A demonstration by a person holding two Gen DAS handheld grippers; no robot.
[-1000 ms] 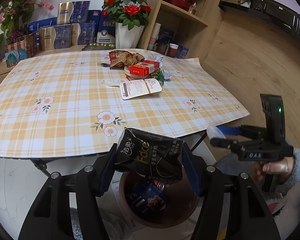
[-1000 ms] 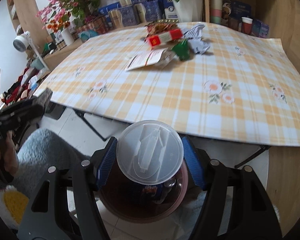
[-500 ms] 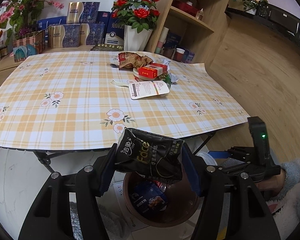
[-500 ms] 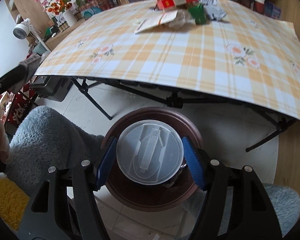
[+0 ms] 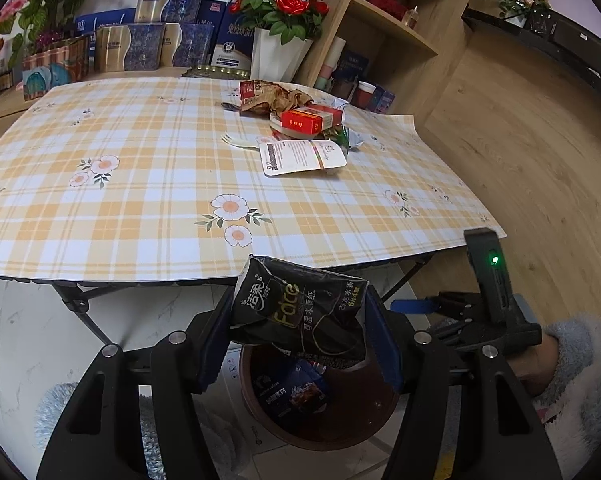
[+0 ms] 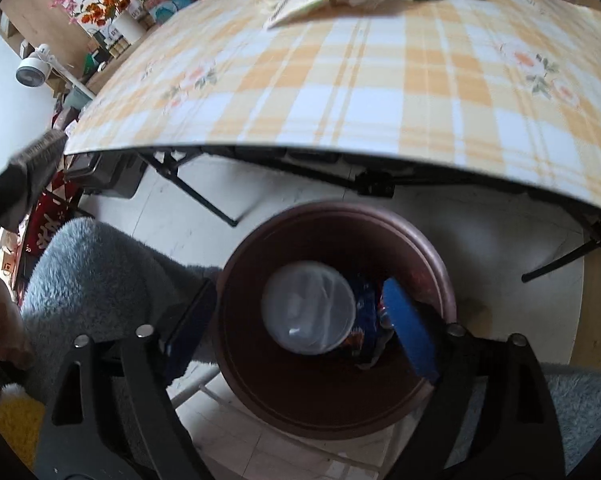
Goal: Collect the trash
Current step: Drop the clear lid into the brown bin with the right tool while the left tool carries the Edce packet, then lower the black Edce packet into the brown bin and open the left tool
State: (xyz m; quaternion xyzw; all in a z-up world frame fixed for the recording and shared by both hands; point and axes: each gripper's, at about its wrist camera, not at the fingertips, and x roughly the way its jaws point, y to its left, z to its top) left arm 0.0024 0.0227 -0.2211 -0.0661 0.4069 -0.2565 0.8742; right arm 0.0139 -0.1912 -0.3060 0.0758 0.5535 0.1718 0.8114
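clear lid (image 6: 307,312) has dropped from the opening right gripper (image 6: 300,330) into bin (image 6: 440,276).

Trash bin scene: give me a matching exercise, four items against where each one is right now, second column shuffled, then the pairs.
Items:
1. black tissue pack
2. clear plastic lid
3. red carton
4. white plastic fork

Places:
A. on top of the trash pile on the checked tablecloth
B. flat on the cloth, at the pile's left edge
C. inside the brown bin, free of the opening fingers of the right gripper
D. clamped in the left gripper above the bin

Pairs: 1-D, 2-C, 3-A, 4-B
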